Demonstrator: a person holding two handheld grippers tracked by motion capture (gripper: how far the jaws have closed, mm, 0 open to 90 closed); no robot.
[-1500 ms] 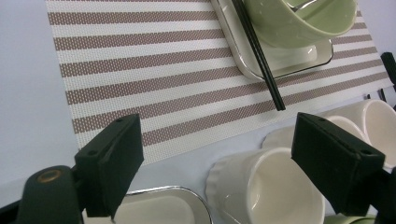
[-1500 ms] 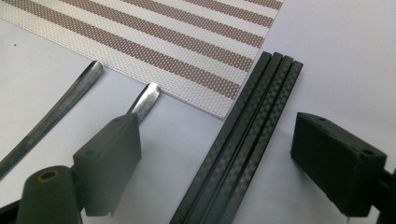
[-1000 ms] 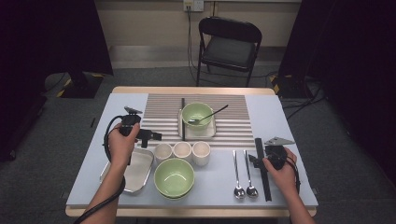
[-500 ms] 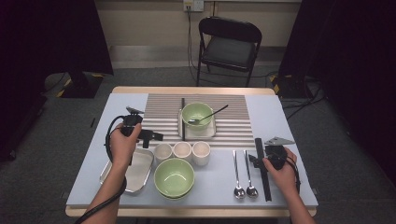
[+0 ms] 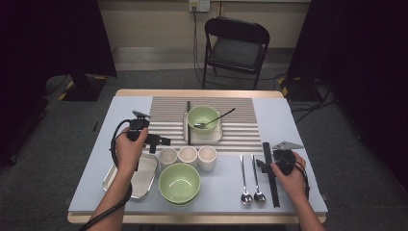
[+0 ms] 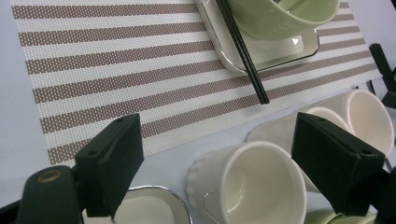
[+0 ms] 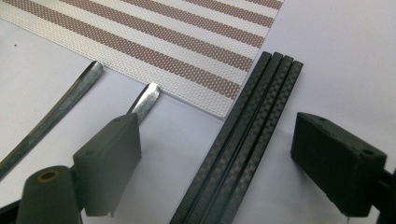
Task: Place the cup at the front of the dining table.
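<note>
On the desk (image 5: 96, 120) lie three white cups (image 5: 187, 155) in a row at the centre of the frame, two green bowls (image 5: 179, 183), two metal spoons (image 5: 250, 178) at lower right, plus a third spoon (image 5: 216, 118) resting in the upper bowl. There are two trays (image 5: 142, 175), one striped placemat (image 5: 163, 115), one bundle of black chopsticks (image 5: 270, 173) at right, another black pair (image 5: 188, 122) beside the upper tray, and two tools (image 5: 161, 141).

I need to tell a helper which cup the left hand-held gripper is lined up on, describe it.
Find the striped placemat. Along its near edge stand three white cups in a row. It is the leftmost cup, beside the metal tray and directly ahead of the open left hand-held gripper.
</note>
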